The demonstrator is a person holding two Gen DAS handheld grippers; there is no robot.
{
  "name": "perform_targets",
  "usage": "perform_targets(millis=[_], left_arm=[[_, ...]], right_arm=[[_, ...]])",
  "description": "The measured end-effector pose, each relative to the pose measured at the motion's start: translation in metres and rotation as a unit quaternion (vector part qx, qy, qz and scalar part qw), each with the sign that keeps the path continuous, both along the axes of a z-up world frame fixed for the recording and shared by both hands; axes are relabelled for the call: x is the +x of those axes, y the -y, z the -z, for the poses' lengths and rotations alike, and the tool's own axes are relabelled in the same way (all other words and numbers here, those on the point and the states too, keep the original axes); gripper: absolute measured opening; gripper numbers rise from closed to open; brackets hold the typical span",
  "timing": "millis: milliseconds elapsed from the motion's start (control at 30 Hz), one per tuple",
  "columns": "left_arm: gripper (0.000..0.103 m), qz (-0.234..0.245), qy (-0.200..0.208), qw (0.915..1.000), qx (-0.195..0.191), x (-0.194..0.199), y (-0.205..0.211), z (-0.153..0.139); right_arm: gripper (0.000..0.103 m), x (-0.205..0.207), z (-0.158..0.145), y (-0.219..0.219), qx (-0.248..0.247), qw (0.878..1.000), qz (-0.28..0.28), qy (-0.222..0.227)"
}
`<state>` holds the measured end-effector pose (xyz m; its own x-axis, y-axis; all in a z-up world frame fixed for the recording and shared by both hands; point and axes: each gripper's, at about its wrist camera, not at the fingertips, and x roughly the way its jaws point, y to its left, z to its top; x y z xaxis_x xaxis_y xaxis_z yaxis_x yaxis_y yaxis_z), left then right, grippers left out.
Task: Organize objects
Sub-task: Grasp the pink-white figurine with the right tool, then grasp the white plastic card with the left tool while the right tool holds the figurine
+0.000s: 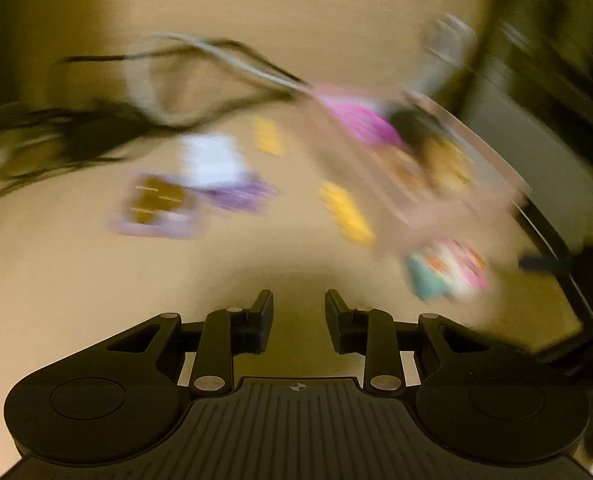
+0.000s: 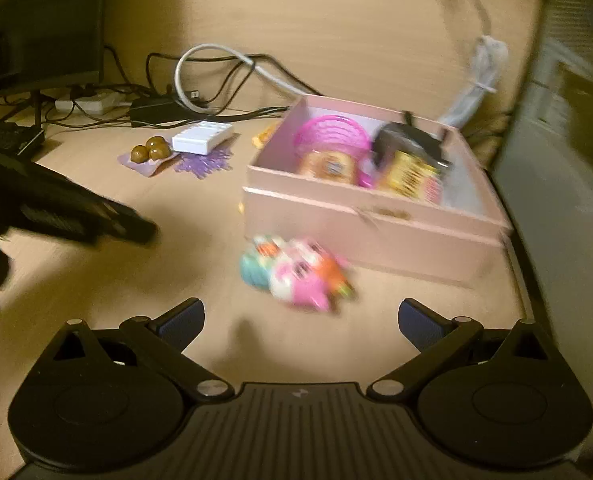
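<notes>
Many cables (image 2: 232, 68) behind pink box (image 2: 372, 232), colourful toy (image 2: 296, 272) before it

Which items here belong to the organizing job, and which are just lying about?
Job:
pink box
colourful packet
pink bowl
white case
brown balls
purple piece
yellow packet

Lying about:
cables
power adapter
monitor

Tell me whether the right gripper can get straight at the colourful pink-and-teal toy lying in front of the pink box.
Probably yes. The right gripper is open and empty, and the colourful pink-and-teal toy lies just ahead on bare wooden table. The pink box sits behind it.
</notes>
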<state>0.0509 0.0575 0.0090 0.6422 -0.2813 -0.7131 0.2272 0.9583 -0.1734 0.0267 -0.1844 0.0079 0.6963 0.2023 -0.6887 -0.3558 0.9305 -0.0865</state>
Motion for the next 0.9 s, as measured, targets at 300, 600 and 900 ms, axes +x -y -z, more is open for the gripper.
perform_targets(millis=[300,600,900], left_arm=[[0.032,-0.072,-0.004,0.9973,0.014,-0.001,-0.035,-0.005],[0.033,-0.042,-0.017,0.9971,0.06,-0.054,-0.033,0.013],[0.054,-0.001,-0.004,0.9951,0.099,-0.071,-0.011,0.016]], right_arm=[[0.071,0.03,0.016,-0.014,0.025,0.999,0.019,-0.031],[0.069,-0.009,0.008,-0.037,0.055,0.996,-0.032,-0.061],[0.069,-0.041,0.005,-0.028,0.023,0.999,-0.019,-0.027]])
